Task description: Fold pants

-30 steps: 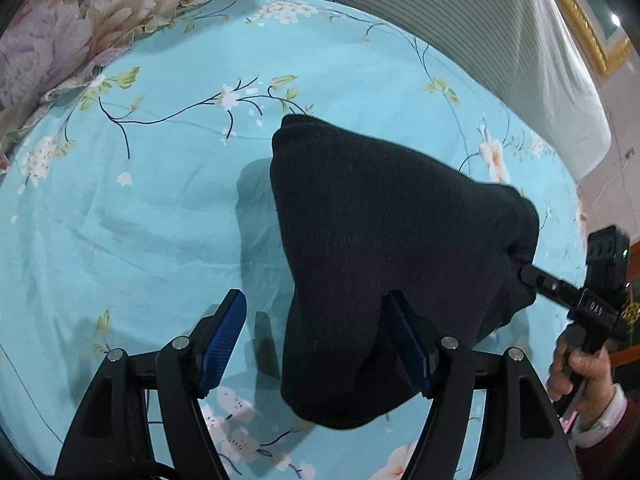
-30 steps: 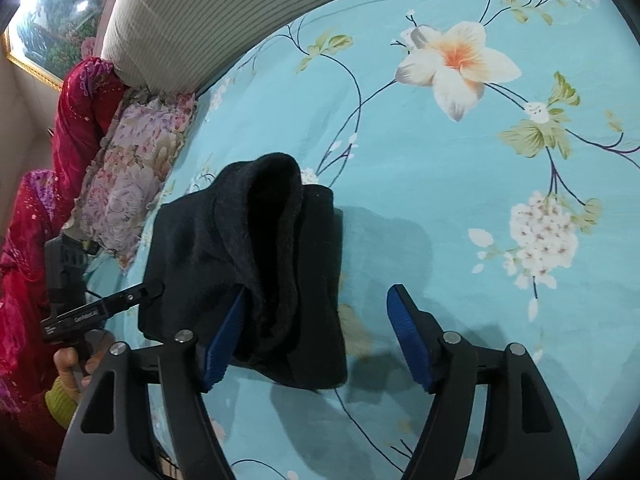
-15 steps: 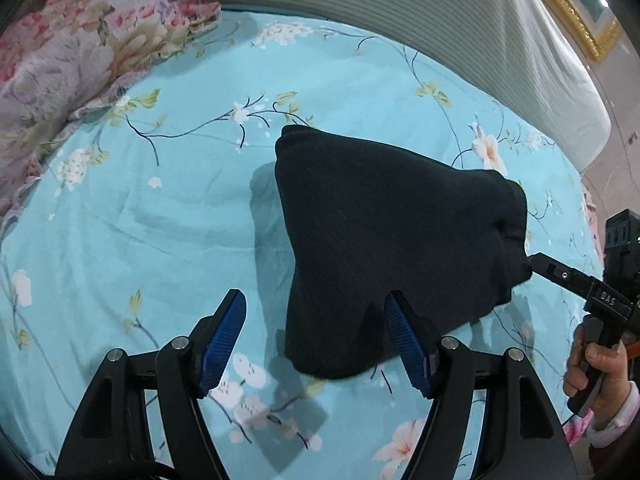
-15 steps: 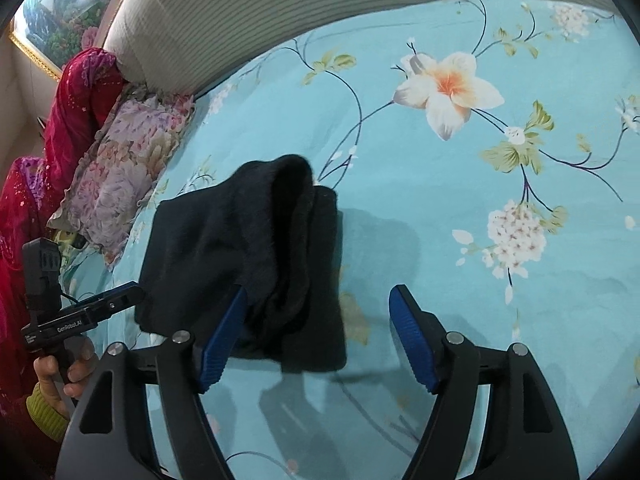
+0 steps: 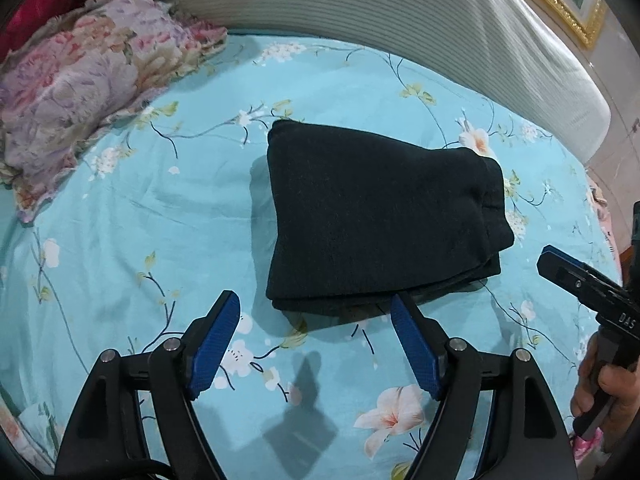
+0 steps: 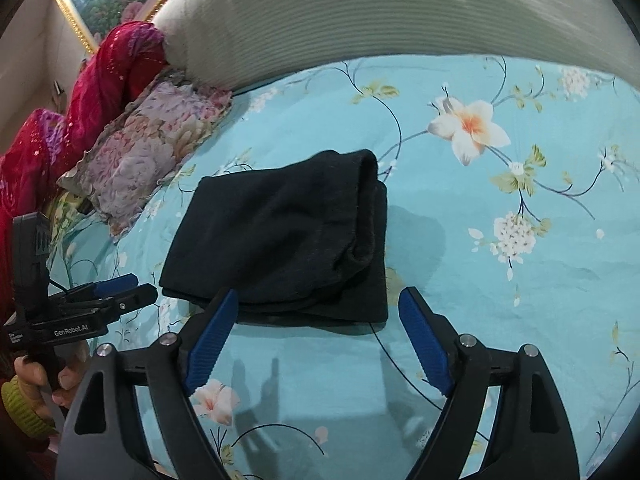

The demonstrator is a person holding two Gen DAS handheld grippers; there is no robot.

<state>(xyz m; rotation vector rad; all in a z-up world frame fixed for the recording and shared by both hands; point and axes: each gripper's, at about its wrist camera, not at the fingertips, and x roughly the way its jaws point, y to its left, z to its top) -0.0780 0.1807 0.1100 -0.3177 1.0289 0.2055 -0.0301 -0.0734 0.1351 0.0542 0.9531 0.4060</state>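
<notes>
Pants lie folded on the bed, just ahead of the left hand-held gripper and right hand-held gripper, both opening, nothing between the jaws. Soft, light knit, likely floppy; best pinched at near stacked edges.

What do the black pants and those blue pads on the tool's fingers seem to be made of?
Pants: apparently a thick, soft knit, maybe fleece or wool blend; the surface looks matte and fuzzy and the folded edges are plump. Blue pads: probably rubber or soft plastic, with a fine gripping texture and a slight sheen, on black fingers that look like hard moulded plastic.
</notes>
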